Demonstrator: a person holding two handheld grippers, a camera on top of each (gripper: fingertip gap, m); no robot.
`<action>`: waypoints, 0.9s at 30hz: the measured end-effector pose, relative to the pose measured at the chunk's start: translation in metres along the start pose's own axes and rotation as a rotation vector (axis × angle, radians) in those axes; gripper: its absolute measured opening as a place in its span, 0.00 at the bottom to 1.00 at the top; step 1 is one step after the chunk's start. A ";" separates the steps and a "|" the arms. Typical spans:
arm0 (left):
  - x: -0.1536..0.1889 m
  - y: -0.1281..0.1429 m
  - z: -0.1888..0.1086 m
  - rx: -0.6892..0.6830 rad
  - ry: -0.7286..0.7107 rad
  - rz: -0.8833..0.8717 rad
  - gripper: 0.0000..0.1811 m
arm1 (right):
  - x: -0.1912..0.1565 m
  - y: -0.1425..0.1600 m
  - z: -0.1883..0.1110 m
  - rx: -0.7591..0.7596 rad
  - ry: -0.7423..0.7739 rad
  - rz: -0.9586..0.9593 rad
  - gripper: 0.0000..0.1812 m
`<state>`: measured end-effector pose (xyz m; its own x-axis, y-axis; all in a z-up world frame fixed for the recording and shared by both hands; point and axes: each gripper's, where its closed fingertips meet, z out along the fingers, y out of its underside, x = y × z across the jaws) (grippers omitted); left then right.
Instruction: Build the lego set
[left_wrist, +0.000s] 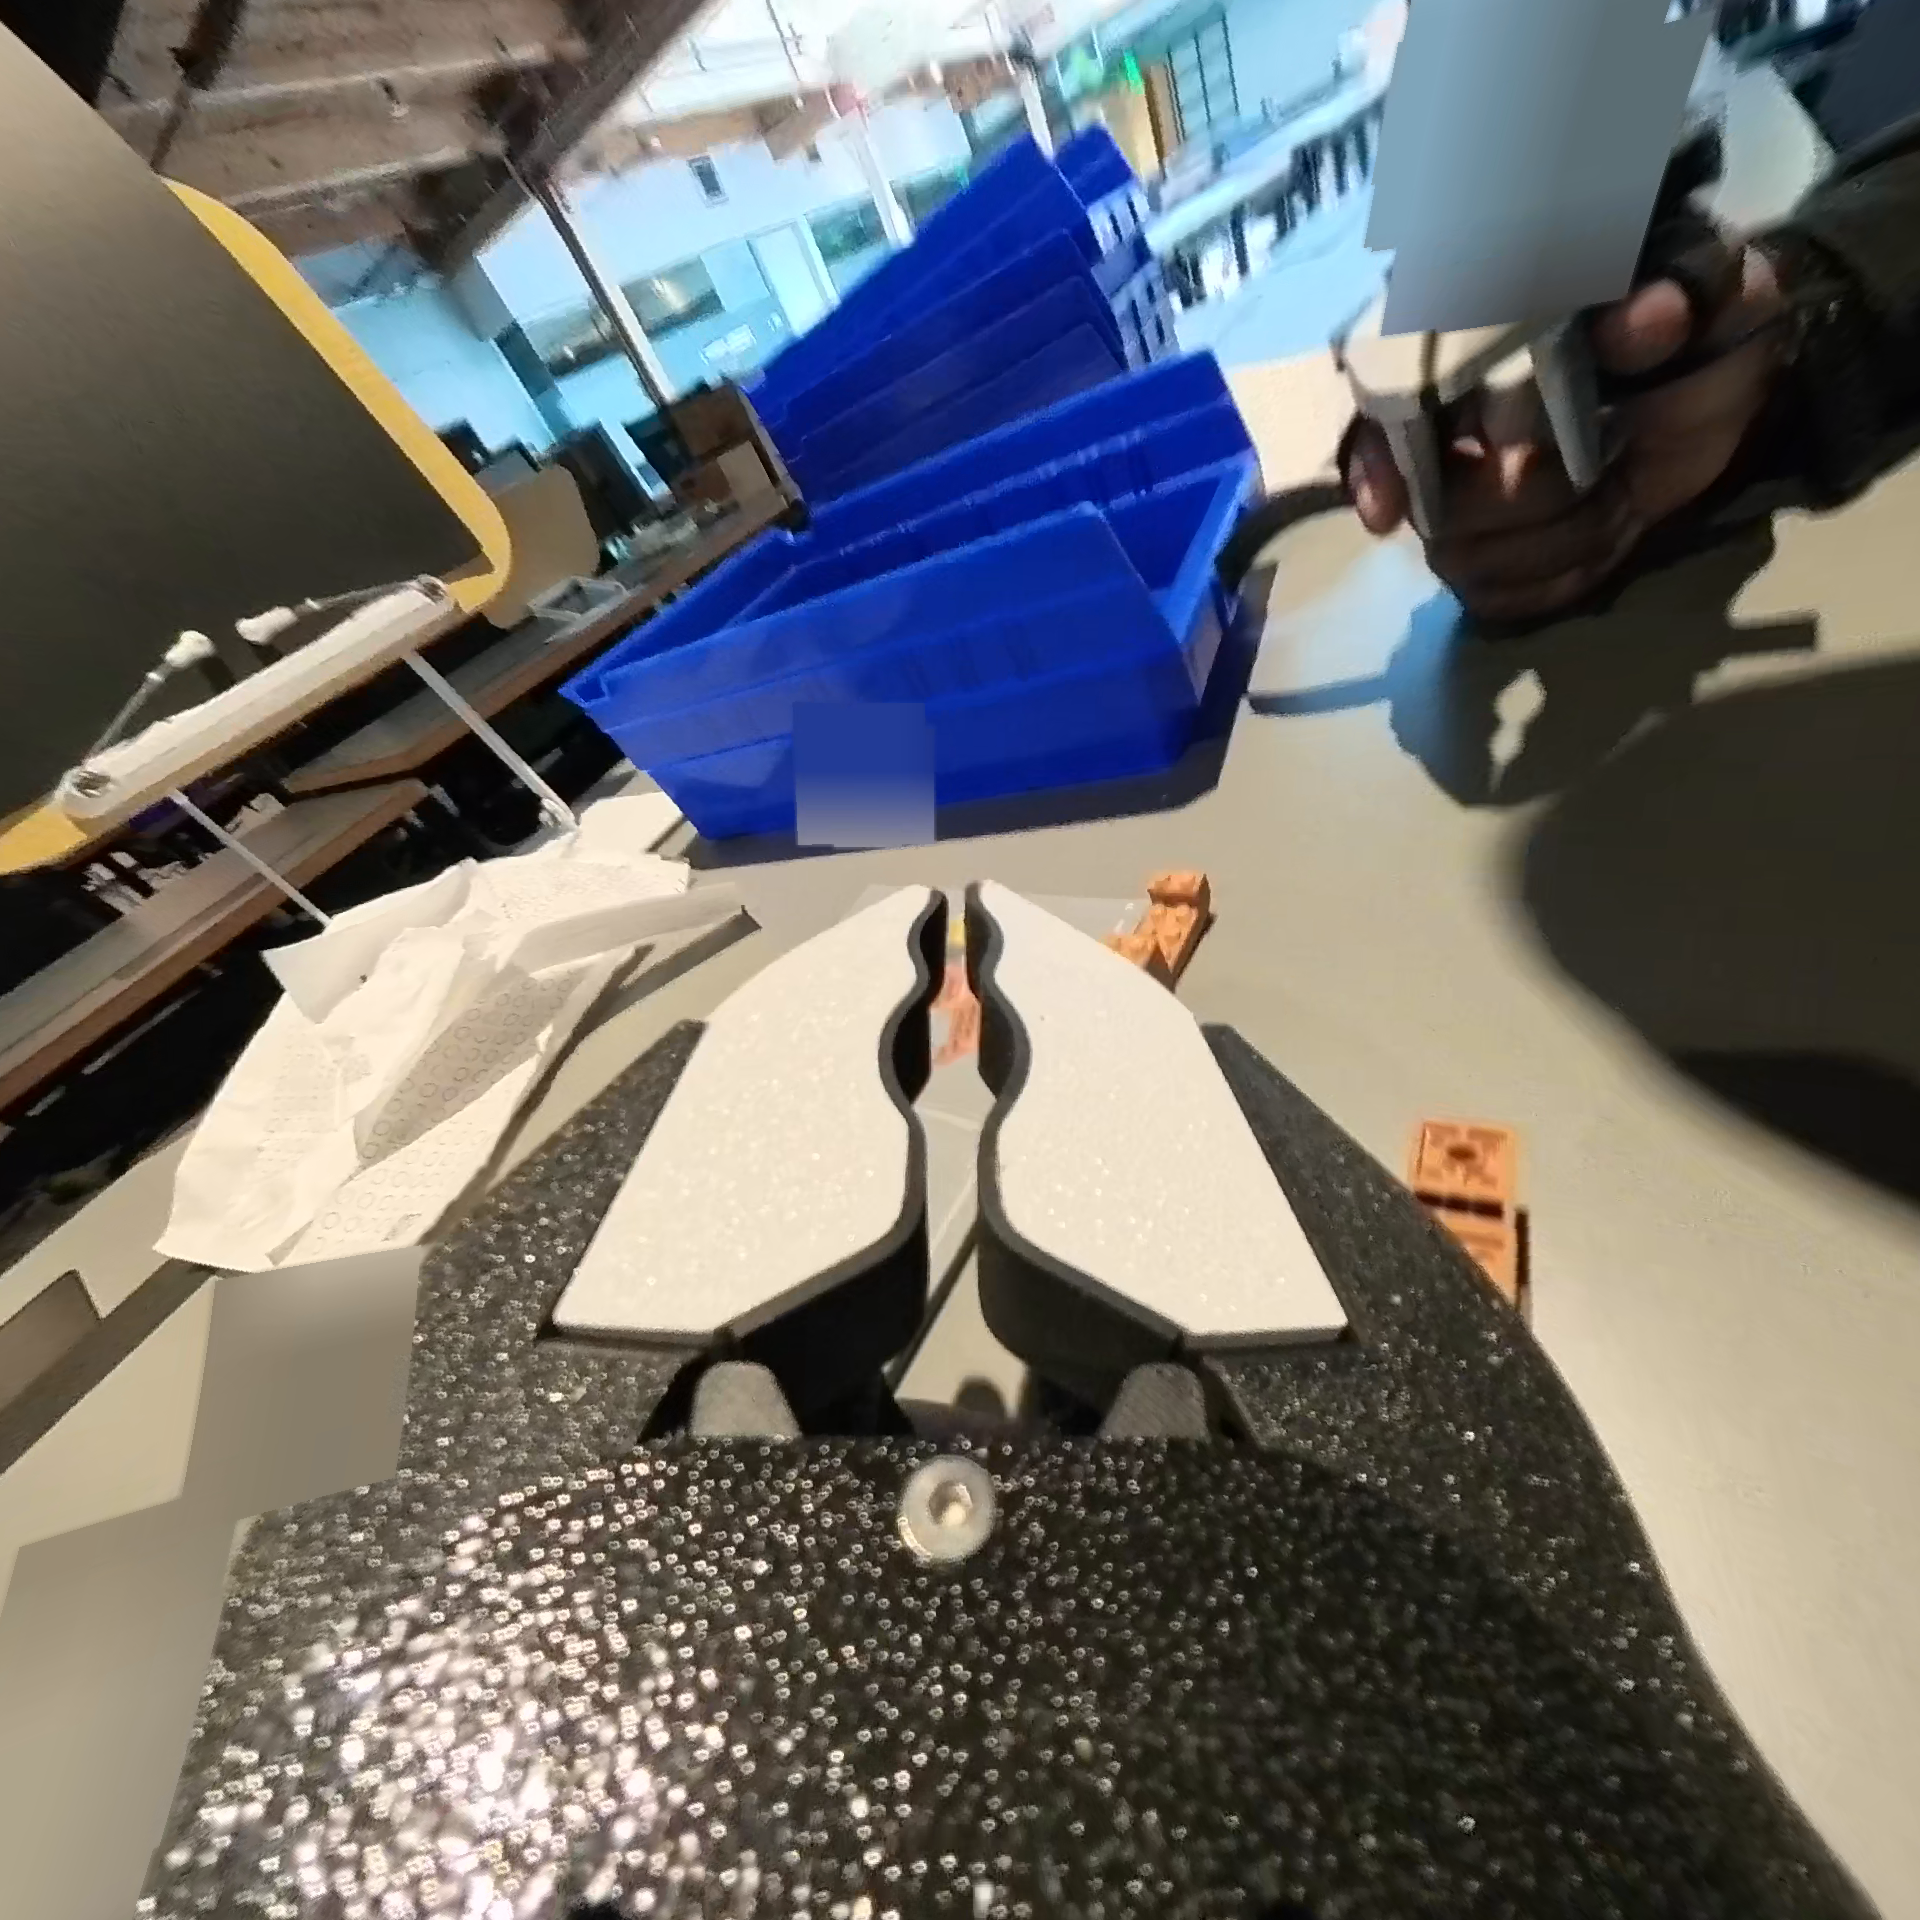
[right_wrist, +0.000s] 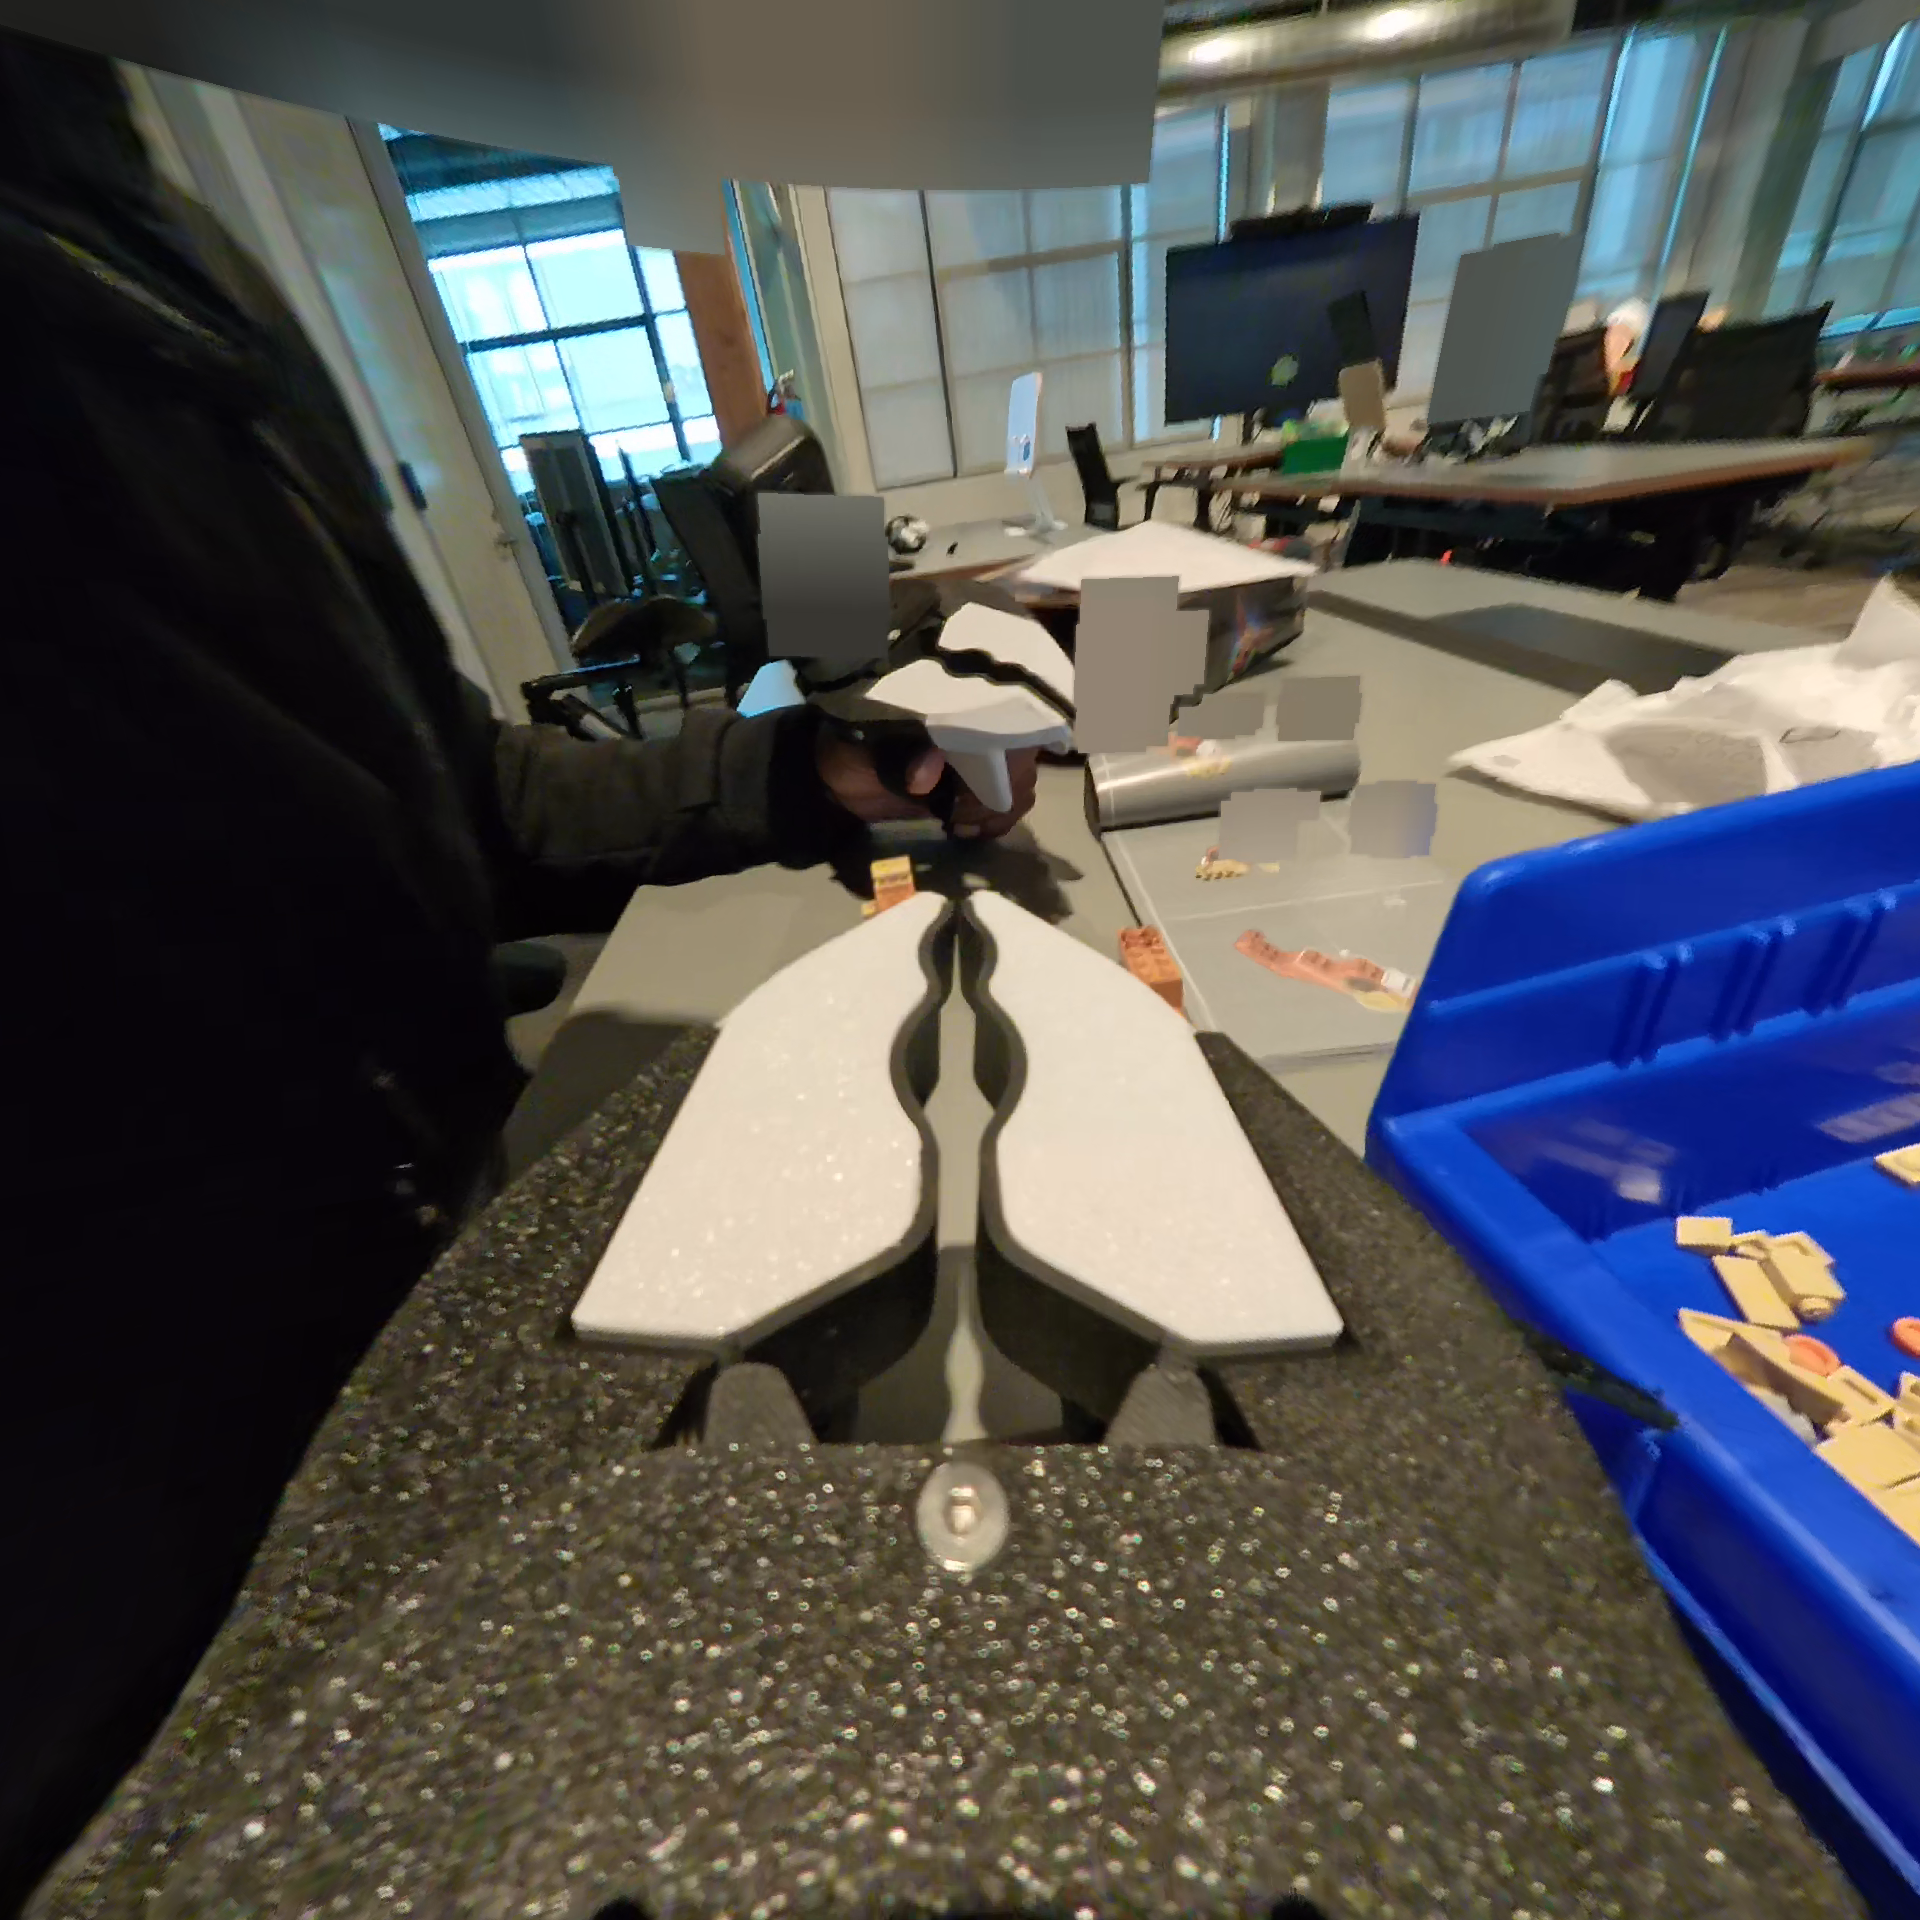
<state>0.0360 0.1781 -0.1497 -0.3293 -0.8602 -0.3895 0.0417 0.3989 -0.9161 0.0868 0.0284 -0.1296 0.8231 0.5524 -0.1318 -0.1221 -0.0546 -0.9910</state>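
Lego pieces lie in two places: loose tan and orange ones (right_wrist: 1797, 1340) fill the floor of the nearest blue bin (right_wrist: 1621, 1049) at the right of the right wrist view, and a few orange bricks (left_wrist: 1467, 1179) sit on the grey table (left_wrist: 1299, 914) close around our left gripper. Taking things from largest to smallest, we note first the table, which carries everything else. Next comes a row of stacked blue bins (left_wrist: 935, 623) running away from the left gripper toward the far windows. Beside them, at the table's left edge, lies a heap of crumpled white paper bags (left_wrist: 416, 1049) printed with small rings. In the right wrist view a flat clear plastic sheet (right_wrist: 1288, 914) rests on the table just left of the near bin, with a pink and tan strip of small parts (right_wrist: 1320, 966) on it, and an orange brick (right_wrist: 1151, 961) touches its near corner. Our left gripper (left_wrist: 957, 904) hovers above the table with its jaws nearly closed, a thin slit between the tips and nothing clamped; an orange piece (left_wrist: 956, 1013) shows through the gap, lying on the table below. Our right gripper (right_wrist: 957, 912) likewise has its jaws almost together and empty. A small tan and orange brick (right_wrist: 891, 883) stands just beyond its left fingertip.
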 end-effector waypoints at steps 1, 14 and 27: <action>-0.001 -0.005 0.000 0.029 -0.006 -0.017 0.01 | 0.000 -0.002 0.000 0.015 0.008 -0.014 0.00; -0.024 -0.078 0.058 0.217 0.133 0.043 0.03 | 0.004 -0.041 0.044 0.207 0.173 -0.145 0.00; -0.024 -0.049 0.063 0.255 0.099 -0.029 0.00 | 0.022 -0.026 0.049 0.209 0.260 -0.136 0.00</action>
<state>0.1012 0.1593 -0.1012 -0.4239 -0.8296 -0.3635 0.2635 0.2710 -0.9258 0.0812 0.0824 -0.1055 0.9500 0.3112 -0.0269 -0.0901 0.1906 -0.9775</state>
